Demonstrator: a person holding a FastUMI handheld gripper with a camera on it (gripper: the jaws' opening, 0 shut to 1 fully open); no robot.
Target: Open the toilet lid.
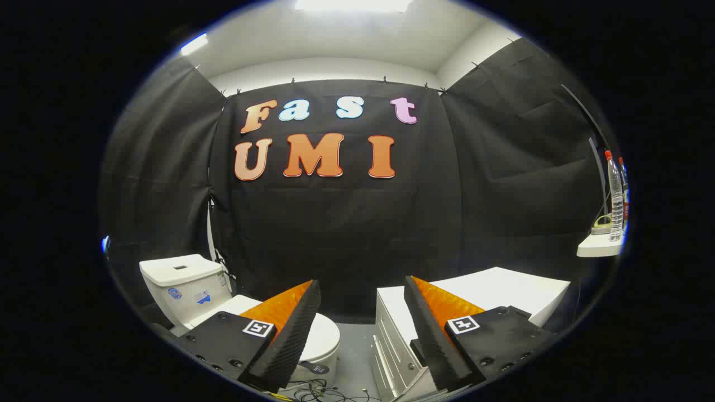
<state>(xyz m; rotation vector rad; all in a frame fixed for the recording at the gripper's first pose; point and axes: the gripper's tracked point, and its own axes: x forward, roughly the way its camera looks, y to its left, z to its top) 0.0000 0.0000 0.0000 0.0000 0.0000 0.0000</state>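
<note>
Black cloth walls [346,223] enclose the booth on three sides, with a white ceiling and a bright ceiling light [353,4] above. On the grey floor [354,346] stands a white toilet [223,304], low and to the left of the hand-held gripper [362,296]. Its tank [181,285] sits against the cloth wall, with small stickers on its front face. The toilet lid [324,335] lies flat and closed over the bowl, partly hidden behind the left finger, which overlaps it in the view; whether the finger touches it cannot be told. The hand-held gripper's two fingers are spread wide apart, with nothing between them but the floor and the far wall. A white cabinet [475,296] with drawer fronts stands to the right, beyond the right finger, across a gap of floor from the toilet. Dark cables [313,391] lie tangled on the floor just beneath the fingers. Farther right, a small white shelf [597,245] on the side wall carries a clear bottle [615,195] with a red cap, standing upright.
</note>
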